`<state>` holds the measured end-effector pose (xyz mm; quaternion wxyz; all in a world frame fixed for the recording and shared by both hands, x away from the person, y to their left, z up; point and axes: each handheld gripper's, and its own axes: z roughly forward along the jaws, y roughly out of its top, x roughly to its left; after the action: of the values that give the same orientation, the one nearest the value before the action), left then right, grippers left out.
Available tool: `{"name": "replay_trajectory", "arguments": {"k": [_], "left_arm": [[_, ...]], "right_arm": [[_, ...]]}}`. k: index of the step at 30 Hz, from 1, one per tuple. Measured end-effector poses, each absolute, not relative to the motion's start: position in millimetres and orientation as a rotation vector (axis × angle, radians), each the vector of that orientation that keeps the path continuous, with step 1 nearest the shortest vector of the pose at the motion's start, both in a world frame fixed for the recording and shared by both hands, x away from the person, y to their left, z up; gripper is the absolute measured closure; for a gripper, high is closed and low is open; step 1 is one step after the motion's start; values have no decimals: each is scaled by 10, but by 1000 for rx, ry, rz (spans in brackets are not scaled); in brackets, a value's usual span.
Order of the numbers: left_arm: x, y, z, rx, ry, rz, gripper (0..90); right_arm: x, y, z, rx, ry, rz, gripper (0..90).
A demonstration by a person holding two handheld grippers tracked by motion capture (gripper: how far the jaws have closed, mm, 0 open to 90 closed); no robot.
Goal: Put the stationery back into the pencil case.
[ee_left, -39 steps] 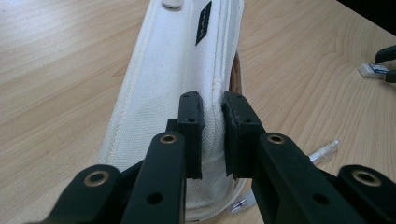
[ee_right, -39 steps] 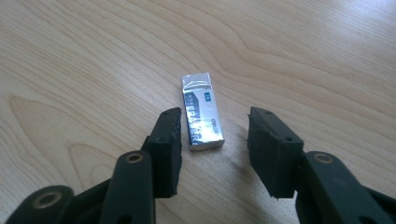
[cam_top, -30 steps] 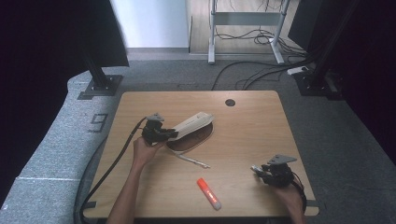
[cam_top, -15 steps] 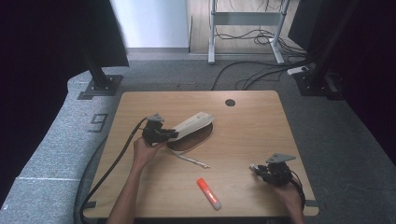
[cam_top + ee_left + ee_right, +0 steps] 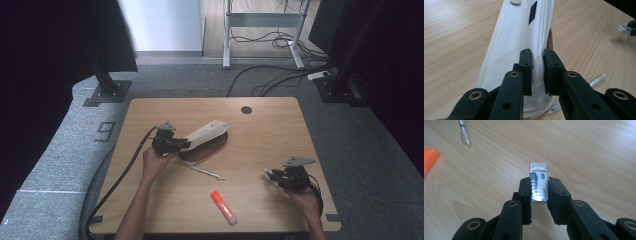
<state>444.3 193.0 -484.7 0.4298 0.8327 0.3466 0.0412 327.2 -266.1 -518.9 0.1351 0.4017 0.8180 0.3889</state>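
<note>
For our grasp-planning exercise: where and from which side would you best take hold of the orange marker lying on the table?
Grip the orange marker across the middle of its barrel, coming straight down from above with the jaws set crosswise to its length. It lies flat and slanted on the table, apart from the other things, so both long sides look free.

A light wooden surface (image 5: 300,130) carrying a few pieces of stationery.

The rectangular surface has a pale wood grain and a small dark round hole (image 5: 246,109) near its far edge. Left of centre a white fabric pencil case (image 5: 206,133) lies at a slant, its brown inner flap (image 5: 206,151) spread out on the wood beside it. A clear slim pen (image 5: 205,171) lies just in front of the case, and an orange marker with a white end (image 5: 223,207) rests near the front edge.
</note>
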Motion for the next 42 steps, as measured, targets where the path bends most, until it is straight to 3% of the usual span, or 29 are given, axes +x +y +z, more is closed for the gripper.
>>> {"name": "replay_trajectory", "arguments": {"k": [42], "left_arm": [[4419, 1917, -4848, 2071, 858, 101, 778]], "right_arm": [[4142, -2070, -4932, 1092, 2378, 1125, 720]]}}
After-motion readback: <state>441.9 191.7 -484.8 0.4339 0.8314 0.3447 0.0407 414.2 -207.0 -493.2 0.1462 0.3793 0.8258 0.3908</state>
